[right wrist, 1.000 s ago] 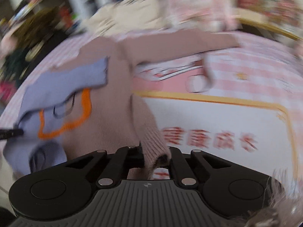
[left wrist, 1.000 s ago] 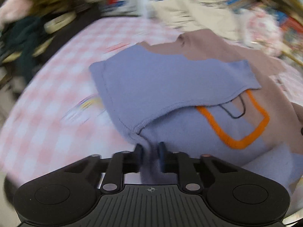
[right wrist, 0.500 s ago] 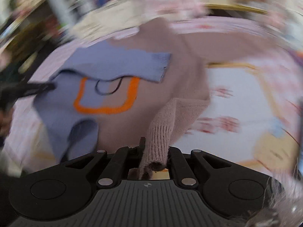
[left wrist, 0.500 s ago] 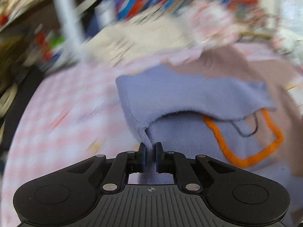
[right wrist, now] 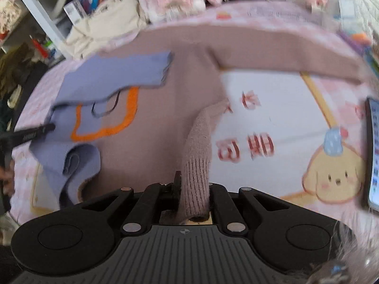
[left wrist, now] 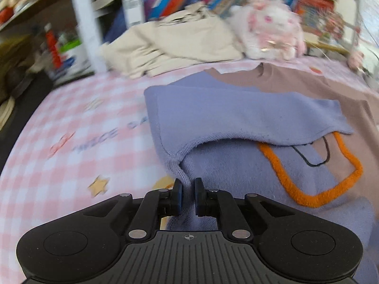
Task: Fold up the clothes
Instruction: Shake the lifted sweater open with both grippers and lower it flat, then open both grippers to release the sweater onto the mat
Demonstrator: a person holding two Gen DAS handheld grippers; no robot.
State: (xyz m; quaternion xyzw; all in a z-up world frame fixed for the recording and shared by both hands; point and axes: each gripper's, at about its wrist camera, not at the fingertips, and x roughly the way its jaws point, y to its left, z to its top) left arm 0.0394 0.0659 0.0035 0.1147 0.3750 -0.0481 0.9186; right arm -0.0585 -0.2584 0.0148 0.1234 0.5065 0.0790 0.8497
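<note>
A knitted sweater (left wrist: 236, 118), lilac on one half and dusty pink (right wrist: 175, 108) on the other with an orange outline patch (left wrist: 331, 184), lies on a pink checked cloth. Its lilac sleeve (right wrist: 113, 75) is folded across the chest. My left gripper (left wrist: 187, 195) is shut on the lilac edge near the armpit seam. My right gripper (right wrist: 193, 189) is shut on the ribbed hem (right wrist: 196, 165) of the pink side, which rises as a narrow strip. The left gripper's tip (right wrist: 35, 131) shows at the left of the right wrist view. The pink sleeve (right wrist: 284, 52) stretches out to the right.
A cream garment pile (left wrist: 175, 40) and a pink-white plush toy (left wrist: 270, 28) lie at the far edge, with bookshelves behind. A white post (left wrist: 85, 21) stands far left. A phone (right wrist: 374, 151) lies at the right edge on a puppy-print mat (right wrist: 331, 175).
Both grippers kept their hold while swinging; the right one pulled the pink hem up and toward the sweater's middle. The view has shifted so the far shelves and plush toy show more.
</note>
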